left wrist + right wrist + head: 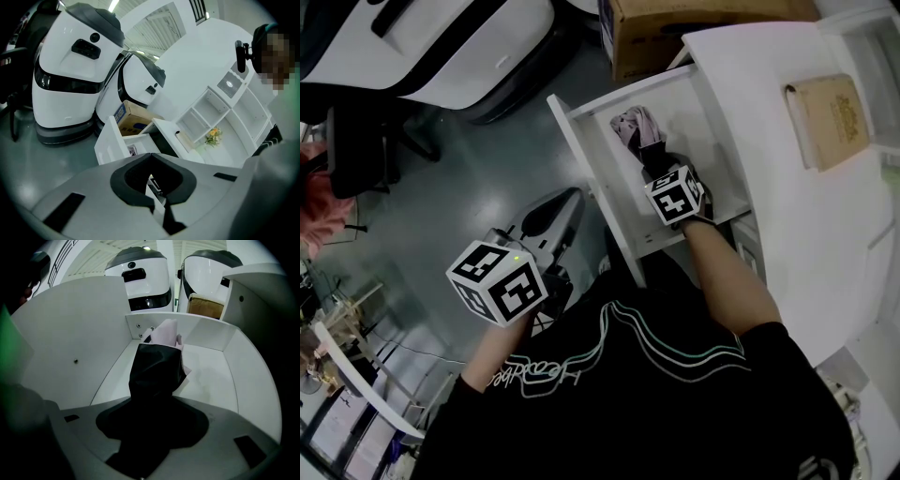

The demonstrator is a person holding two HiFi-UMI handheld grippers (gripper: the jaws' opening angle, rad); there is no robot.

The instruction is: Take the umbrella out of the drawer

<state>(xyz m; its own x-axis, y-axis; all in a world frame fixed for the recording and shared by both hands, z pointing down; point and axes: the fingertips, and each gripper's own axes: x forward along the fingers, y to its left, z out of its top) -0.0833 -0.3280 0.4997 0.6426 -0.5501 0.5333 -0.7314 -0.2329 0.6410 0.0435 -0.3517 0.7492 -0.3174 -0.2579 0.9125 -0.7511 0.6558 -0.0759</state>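
Note:
A folded umbrella, pink with a black end, lies in the open white drawer. My right gripper reaches steeply down into the drawer over that black end. In the right gripper view the umbrella runs up from between the jaws of my right gripper, which stand wide on either side of it. Everything there is dark, so contact of the pads is unclear. My left gripper hangs over the floor left of the drawer. In its own view the left gripper has its tips together, with nothing in them.
The drawer juts from a white desk that carries a tan book. A cardboard box stands behind the drawer. Big white machines and an office chair stand on the grey floor. Open shelves hold small flowers.

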